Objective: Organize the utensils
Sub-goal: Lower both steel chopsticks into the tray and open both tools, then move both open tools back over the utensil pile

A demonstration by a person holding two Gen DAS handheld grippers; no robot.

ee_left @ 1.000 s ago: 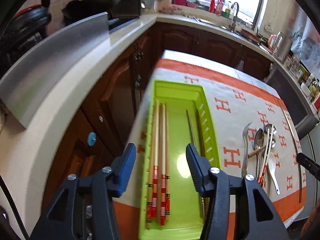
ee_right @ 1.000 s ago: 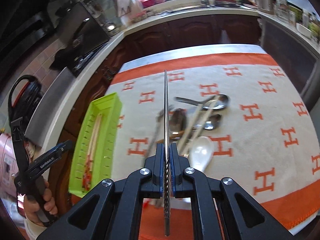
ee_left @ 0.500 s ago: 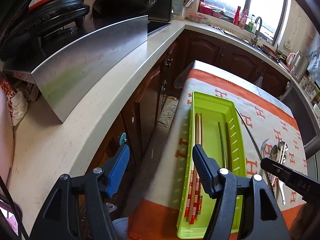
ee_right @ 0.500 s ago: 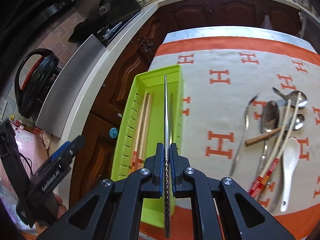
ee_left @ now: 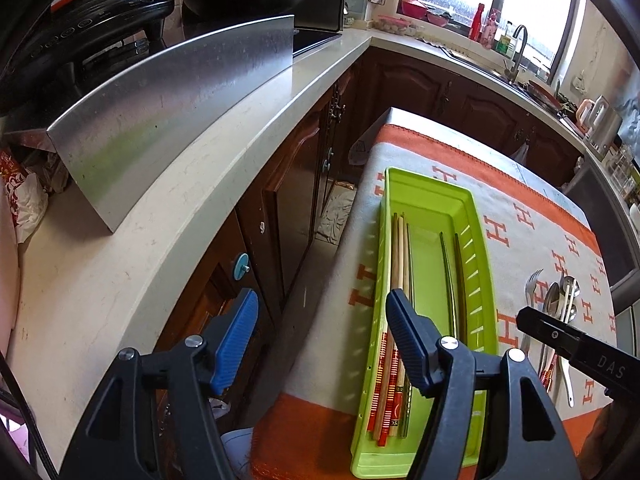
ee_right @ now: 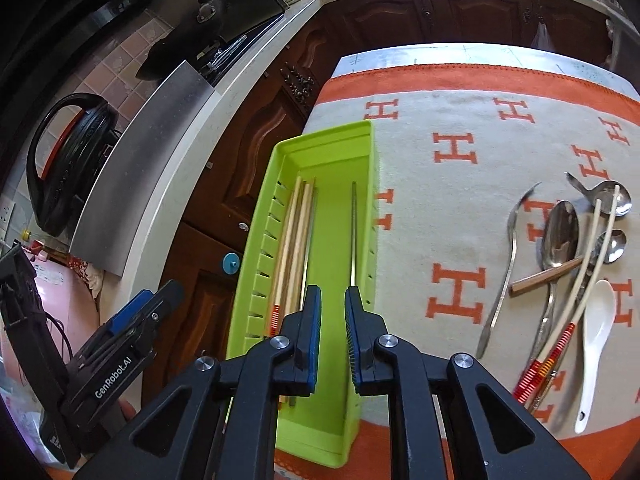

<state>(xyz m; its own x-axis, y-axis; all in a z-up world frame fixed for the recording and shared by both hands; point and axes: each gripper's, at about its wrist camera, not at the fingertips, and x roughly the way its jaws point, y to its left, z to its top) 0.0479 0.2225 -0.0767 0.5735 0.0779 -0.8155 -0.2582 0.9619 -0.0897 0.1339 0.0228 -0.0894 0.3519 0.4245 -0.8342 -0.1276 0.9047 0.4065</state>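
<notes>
A lime-green tray (ee_right: 332,133) lies at the left edge of the orange-and-white cloth. In it are wooden chopsticks with red bands (ee_right: 298,224) and a metal chopstick (ee_right: 352,232). The left wrist view shows two metal chopsticks (ee_left: 449,272) side by side in the tray (ee_left: 424,200). My right gripper (ee_right: 333,296) hangs over the tray's near end, its jaws opening with nothing between them. My left gripper (ee_left: 322,304) is open and empty, left of the tray over the gap beside the table. A fork (ee_right: 508,256), spoons (ee_right: 562,232), a white spoon (ee_right: 596,328) and banded chopsticks (ee_right: 592,264) lie loose on the cloth.
A pale counter (ee_left: 180,184) with a steel splash panel (ee_left: 172,108) runs along the left, dark cabinets (ee_left: 296,200) below it. A black cooker (ee_right: 72,160) stands on the counter. The sink and a window are at the back.
My right gripper carried the metal chopstick left from above the loose utensils to over the tray and let it go. My left gripper swung left, off the tray.
</notes>
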